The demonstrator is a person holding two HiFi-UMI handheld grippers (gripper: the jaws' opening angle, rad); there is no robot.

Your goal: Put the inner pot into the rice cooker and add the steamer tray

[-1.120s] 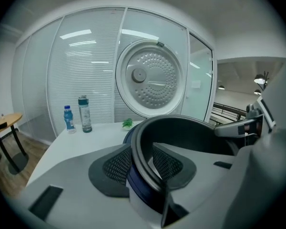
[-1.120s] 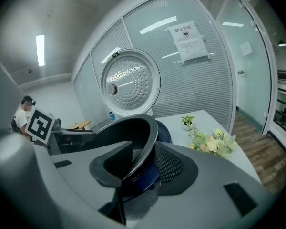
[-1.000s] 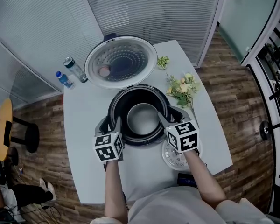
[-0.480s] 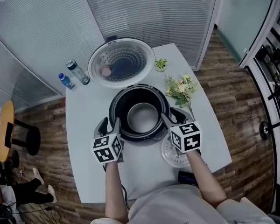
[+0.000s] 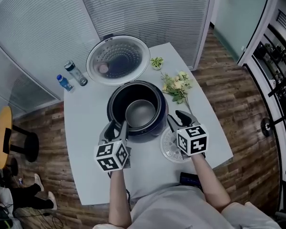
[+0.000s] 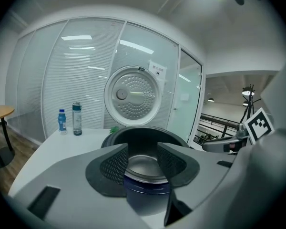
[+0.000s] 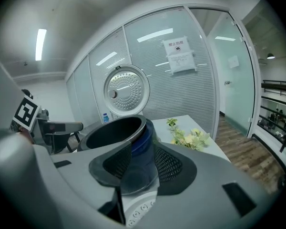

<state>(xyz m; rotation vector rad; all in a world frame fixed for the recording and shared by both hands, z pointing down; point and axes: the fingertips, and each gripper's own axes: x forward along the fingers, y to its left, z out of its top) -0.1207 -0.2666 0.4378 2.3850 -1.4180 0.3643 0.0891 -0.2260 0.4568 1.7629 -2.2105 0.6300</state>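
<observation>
Looked like an office meeting room, not a kitchen. Beyond the fingers (image 6: 114, 166), showed glass partitions (image 5: 33, 27) backed by slatted blinds (image 5: 148, 8), with a paper notice (image 7: 179, 56) stuck to one pane. To the right of the fingers, had a frosted glass door (image 5: 231, 13) and wood-plank floor (image 5: 229, 75); overhead, a strip light (image 7: 40, 44). Under the fingers, held a plain white tabletop (image 5: 86, 128); far to their left, a small round wooden table (image 5: 2, 128).

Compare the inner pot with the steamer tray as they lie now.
The inner pot sits inside the rice cooker; the steamer tray lies on the table beside it. The inner pot is deep, plain grey; the steamer tray is flat, pale, perforated. The right gripper partly covers the steamer tray, not the inner pot. Both are round.
</observation>
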